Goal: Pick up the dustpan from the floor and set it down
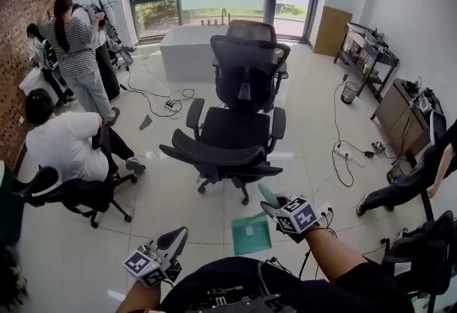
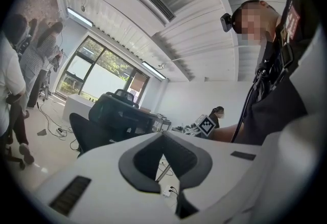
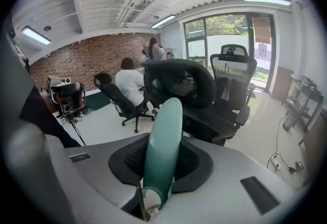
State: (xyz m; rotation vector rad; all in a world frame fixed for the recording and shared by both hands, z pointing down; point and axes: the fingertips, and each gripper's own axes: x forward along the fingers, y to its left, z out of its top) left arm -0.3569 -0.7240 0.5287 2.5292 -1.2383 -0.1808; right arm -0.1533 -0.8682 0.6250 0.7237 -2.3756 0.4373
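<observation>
The dustpan (image 1: 250, 234) is teal, its flat pan hanging low over the pale floor tiles in front of me. Whether it touches the floor I cannot tell. Its handle (image 1: 267, 195) rises up and back into my right gripper (image 1: 276, 206), which is shut on it. In the right gripper view the teal handle (image 3: 162, 131) stands upright between the dark pads (image 3: 127, 159) of the right gripper (image 3: 164, 152). My left gripper (image 1: 173, 240) is low at the left, apart from the dustpan. Its jaws meet at the tips, with nothing between them in the left gripper view (image 2: 163, 137).
A black office chair (image 1: 239, 126) stands just beyond the dustpan. A seated person (image 1: 64, 147) and a standing person (image 1: 78, 54) are at the left. Cables and a power strip (image 1: 344, 155) lie on the floor to the right, near another dark chair (image 1: 423, 251).
</observation>
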